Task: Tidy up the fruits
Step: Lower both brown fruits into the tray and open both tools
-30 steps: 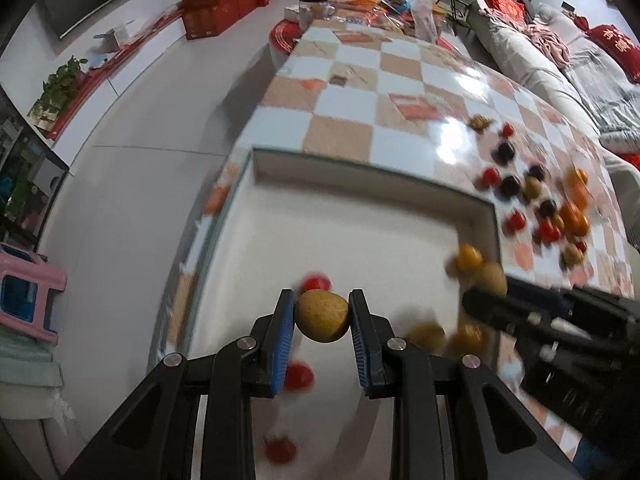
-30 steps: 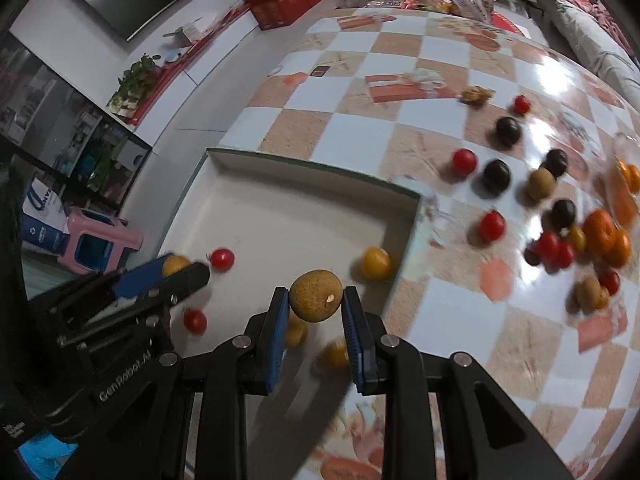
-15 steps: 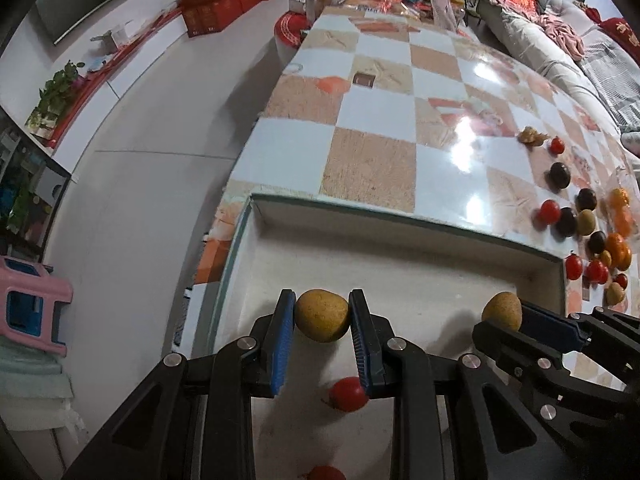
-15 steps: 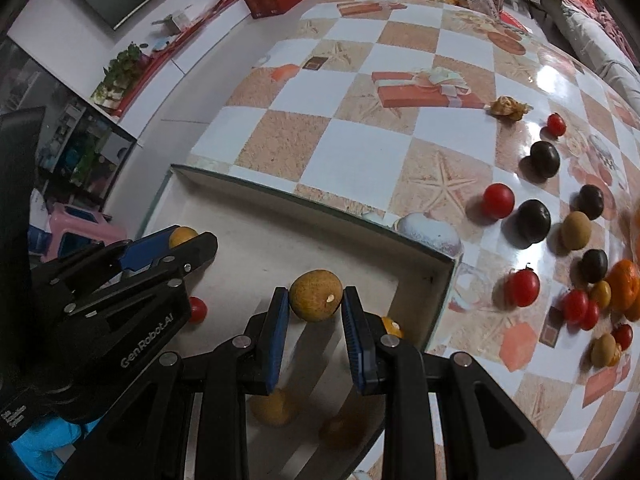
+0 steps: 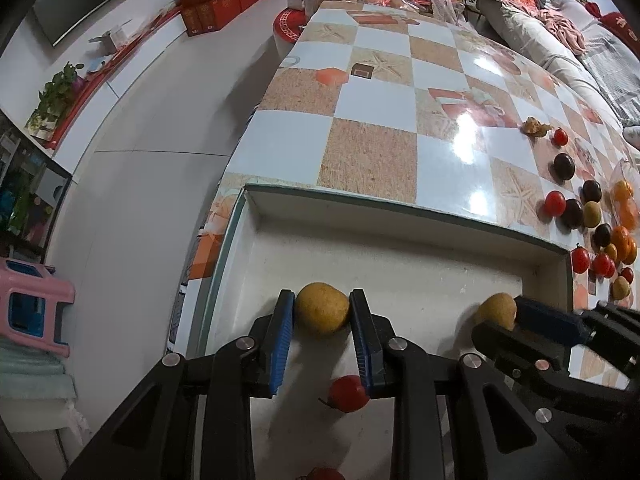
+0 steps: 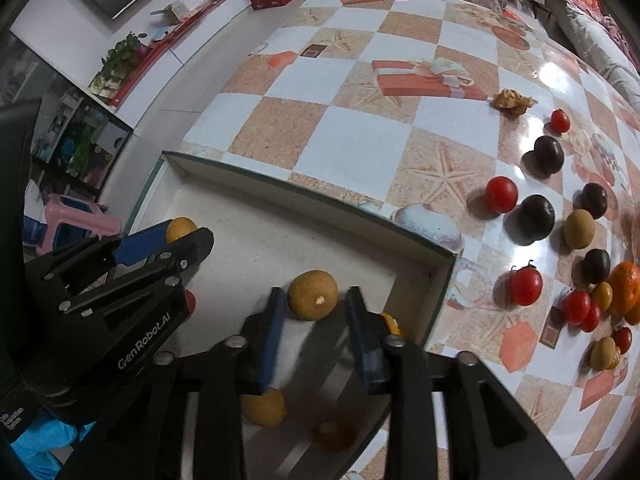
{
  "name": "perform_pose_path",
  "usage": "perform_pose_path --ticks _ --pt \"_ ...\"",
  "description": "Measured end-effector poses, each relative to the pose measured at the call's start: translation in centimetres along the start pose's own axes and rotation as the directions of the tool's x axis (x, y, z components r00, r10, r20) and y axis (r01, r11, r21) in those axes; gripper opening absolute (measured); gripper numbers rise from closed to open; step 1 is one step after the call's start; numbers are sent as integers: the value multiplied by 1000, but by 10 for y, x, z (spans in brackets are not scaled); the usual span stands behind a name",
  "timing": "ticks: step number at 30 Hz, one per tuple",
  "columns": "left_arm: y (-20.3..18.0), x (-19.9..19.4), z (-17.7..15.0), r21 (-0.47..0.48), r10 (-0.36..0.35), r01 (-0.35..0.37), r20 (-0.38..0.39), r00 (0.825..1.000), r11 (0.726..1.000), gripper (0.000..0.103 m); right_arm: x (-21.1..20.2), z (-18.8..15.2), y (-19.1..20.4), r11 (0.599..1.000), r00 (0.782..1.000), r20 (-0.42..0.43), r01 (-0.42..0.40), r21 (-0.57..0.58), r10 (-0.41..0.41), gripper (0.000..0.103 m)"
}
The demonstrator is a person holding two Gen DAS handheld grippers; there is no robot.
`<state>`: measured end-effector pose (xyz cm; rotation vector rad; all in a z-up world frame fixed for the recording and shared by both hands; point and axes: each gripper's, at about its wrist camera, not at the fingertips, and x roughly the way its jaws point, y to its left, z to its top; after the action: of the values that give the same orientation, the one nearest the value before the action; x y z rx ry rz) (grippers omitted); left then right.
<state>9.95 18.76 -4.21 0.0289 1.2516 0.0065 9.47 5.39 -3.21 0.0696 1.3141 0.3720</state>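
Observation:
My left gripper [image 5: 322, 316] is shut on a yellow-brown round fruit [image 5: 322, 313] above the left part of the white shallow box [image 5: 400, 216]. My right gripper [image 6: 316, 304] has its blue pads slightly apart around a tan round fruit [image 6: 313, 295], with a small gap on the right side, over the box's right corner [image 6: 448, 276]. The right gripper also shows in the left wrist view [image 5: 516, 320], the left gripper in the right wrist view [image 6: 176, 240]. Red tomatoes [image 5: 348, 394] and yellow fruits [image 6: 264, 406] lie in the box.
Several loose fruits lie on the checkered table to the right: red tomatoes [image 6: 501, 194], dark plums [image 6: 549, 154], tan fruits [image 6: 579, 229] and oranges [image 6: 624, 288]. A dried husk [image 6: 510, 100] lies farther back. The table's left edge drops to the floor; a pink stool [image 5: 28, 304] stands there.
Both grippers have pulled back toward the box's near side with their fruits. The right gripper's pads have opened slightly around its fruit.

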Motion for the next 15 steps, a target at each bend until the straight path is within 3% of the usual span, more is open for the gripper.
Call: perform_pose_path --ticks 1,2,5,8,13,15 --pt "0 0 0 -2 6 -6 2 1000 1000 58 -1 0 -1 1000 1000 4 -7 4 7 45" --pt "2 -3 -2 -11 36 -36 23 999 999 69 -3 0 -3 1000 1000 9 -15 13 15 45" --pt "2 -9 -4 -9 33 -33 43 999 999 69 -7 1 -5 999 999 17 -33 27 32 47" --pt "2 -13 -4 -6 45 -45 39 998 999 69 -16 0 -7 997 997 35 -65 48 64 54" --pt "4 -27 -8 -23 30 -29 42 999 999 69 -45 -2 -12 992 989 106 -109 70 101 84" --pt "-3 -33 -10 0 28 -28 47 999 1000 69 -57 -6 -18 991 988 130 -101 89 89 84"
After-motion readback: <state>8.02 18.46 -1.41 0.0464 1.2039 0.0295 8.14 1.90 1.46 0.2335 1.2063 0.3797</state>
